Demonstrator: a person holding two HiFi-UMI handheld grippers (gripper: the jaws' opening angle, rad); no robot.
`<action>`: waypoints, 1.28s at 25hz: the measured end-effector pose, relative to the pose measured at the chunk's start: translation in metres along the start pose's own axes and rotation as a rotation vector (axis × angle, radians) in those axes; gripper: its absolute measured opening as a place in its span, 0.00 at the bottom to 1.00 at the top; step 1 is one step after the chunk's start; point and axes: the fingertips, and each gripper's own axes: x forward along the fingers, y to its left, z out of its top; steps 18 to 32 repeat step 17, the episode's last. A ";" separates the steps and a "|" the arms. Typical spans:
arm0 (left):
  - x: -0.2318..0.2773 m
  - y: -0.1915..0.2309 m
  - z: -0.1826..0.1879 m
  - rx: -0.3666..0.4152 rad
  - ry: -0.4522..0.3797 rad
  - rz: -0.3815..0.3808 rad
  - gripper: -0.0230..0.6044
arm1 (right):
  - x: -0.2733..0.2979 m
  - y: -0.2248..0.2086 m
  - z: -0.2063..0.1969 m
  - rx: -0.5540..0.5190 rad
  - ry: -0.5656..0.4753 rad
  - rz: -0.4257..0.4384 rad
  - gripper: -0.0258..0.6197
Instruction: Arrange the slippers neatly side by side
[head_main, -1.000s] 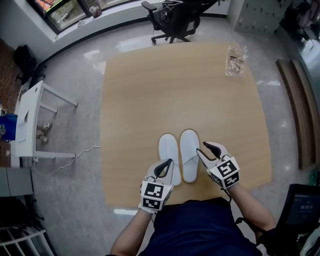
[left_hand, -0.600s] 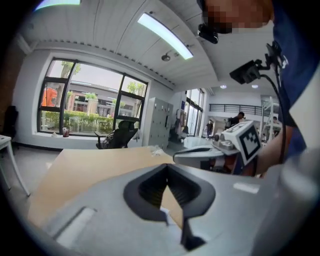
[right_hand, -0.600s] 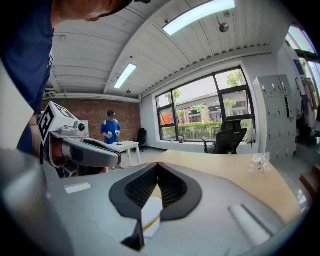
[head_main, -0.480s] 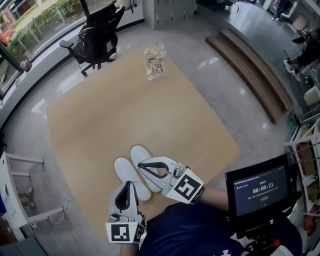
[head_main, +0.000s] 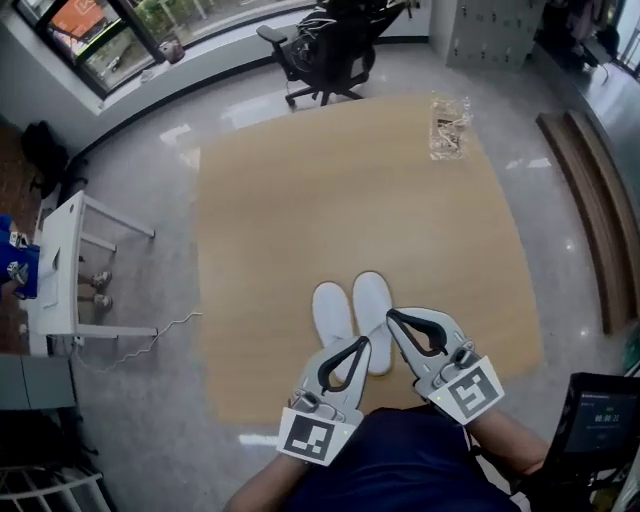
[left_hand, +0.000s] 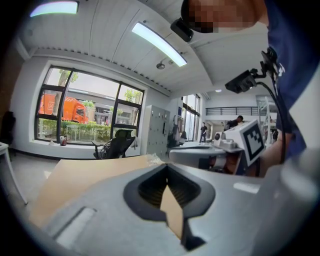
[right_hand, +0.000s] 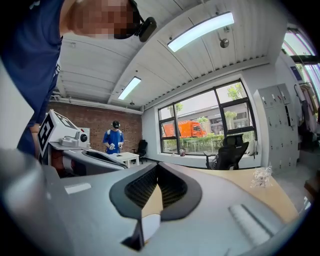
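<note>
Both claws are fully closed and hold nothing: the left claw (head_main: 357, 346) and the right claw (head_main: 393, 319) sit at the lower middle of the head view, tips angled toward each other over the heel ends of the slippers. Each gripper view shows only bare wood through the gap behind its meeting tips. The left slipper (head_main: 330, 308) and the right slipper (head_main: 372, 298) lie flat on the tabletop (head_main: 330, 190), long sides touching or nearly so, toes toward the top of the frame and level with each other. That placement suggests the pairing is done and the claws are shut because nothing is left to grip. A clear plastic bag (head_main: 447, 125) lies at the tabletop's upper right corner, well apart from the pair. Compared with a second earlier, the right claw, then partly open beside the right slipper, has closed, both claws have drawn closer together, and the slippers look unmoved.
</note>
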 end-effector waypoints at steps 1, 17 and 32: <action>-0.002 0.004 -0.001 -0.005 0.002 0.009 0.04 | 0.004 0.002 -0.003 -0.010 0.010 0.009 0.06; -0.008 0.029 -0.007 -0.005 -0.008 0.054 0.04 | 0.026 0.008 -0.012 -0.053 0.027 0.047 0.06; -0.008 0.029 -0.007 -0.005 -0.008 0.054 0.04 | 0.026 0.008 -0.012 -0.053 0.027 0.047 0.06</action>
